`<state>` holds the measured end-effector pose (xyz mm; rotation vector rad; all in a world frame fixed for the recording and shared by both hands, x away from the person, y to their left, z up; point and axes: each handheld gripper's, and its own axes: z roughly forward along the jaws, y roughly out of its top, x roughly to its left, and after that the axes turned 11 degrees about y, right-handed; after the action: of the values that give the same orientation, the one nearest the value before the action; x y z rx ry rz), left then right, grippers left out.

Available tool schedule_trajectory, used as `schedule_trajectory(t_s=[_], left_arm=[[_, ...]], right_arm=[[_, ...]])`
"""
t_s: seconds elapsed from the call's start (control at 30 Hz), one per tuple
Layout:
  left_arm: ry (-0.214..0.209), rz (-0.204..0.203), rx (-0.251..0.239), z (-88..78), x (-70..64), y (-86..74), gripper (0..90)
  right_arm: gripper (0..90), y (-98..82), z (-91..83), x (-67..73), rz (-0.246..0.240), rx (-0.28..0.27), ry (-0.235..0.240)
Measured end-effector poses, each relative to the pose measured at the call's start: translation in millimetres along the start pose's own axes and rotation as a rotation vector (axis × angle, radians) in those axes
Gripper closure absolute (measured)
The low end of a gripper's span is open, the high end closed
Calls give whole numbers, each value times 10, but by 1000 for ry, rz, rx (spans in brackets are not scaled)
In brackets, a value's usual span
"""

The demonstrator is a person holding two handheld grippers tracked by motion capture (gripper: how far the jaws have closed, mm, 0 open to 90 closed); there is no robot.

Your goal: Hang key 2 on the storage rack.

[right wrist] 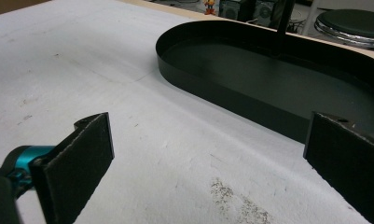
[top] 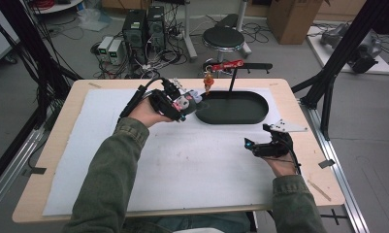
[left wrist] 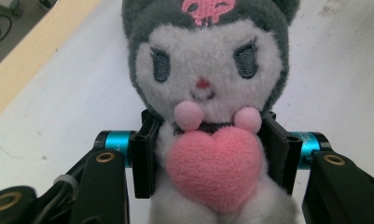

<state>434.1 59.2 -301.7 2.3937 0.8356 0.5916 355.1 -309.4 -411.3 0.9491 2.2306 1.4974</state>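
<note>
The left gripper [top: 185,104], upper middle of the high view, has its jaws clamped on a plush toy [left wrist: 205,116] beside the black tray [top: 260,116]; carry it level over the rim, then release. The right gripper [top: 260,141], lower right, rests with jaws wide and empty

The left hand-held gripper [top: 191,103] holds a plush toy [top: 186,102] beside the black tray [top: 260,104].

Left tongs [top: 194,100] raised, jaws clamped; right tongs [top: 252,144] low, jaws wide apart
</note>
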Motion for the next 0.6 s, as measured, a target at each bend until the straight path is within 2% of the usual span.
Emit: schedule_trajectory(t_s=[0.2,0.6], left_arm=[[-15,-8,-20,-39,6,203,477],[-15,23,-22,-4,-52,585,477]], right_arm=[[5,0,1,-3,-1,0,1],[5,0,-3,-13,1,-6,3]])
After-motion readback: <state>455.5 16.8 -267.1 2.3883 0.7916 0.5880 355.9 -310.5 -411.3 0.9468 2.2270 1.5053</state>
